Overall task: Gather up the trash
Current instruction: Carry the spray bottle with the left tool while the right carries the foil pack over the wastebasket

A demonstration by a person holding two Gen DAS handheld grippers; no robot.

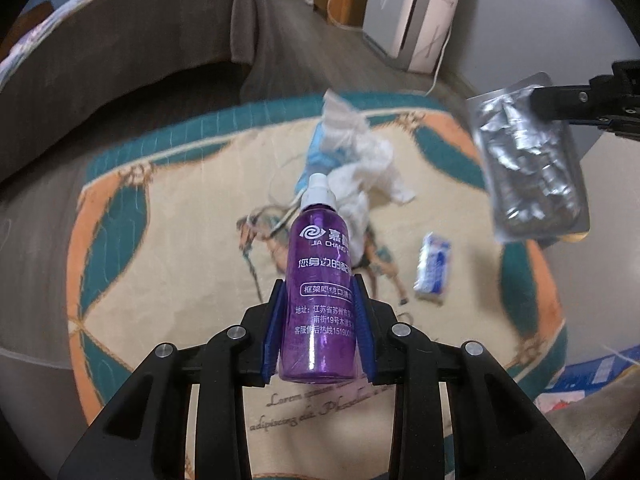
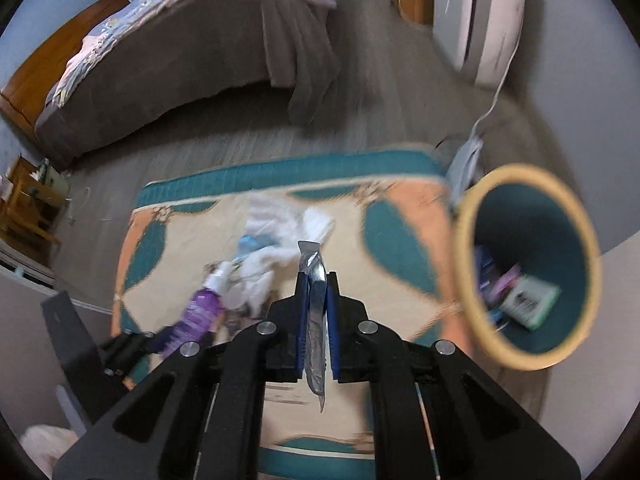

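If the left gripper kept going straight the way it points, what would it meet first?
Probably the crumpled white tissues on the patterned rug, just beyond the purple spray bottle held in the left gripper; depth is uncertain.

Purple bottle [image 1: 320, 280]: "JIA CHANG"; rug [image 1: 180, 240]: "Lorem".

Purple spray bottle [image 1: 320, 280], white cap, upright between blue pads, lifted off the rug [image 1: 180, 240]. Silver blister pack [image 1: 528, 160] pinched edge-on, also aloft. Crumpled white tissues [image 1: 360, 160] at rug centre; small blue-white packet [image 1: 434, 268] toward its right edge.
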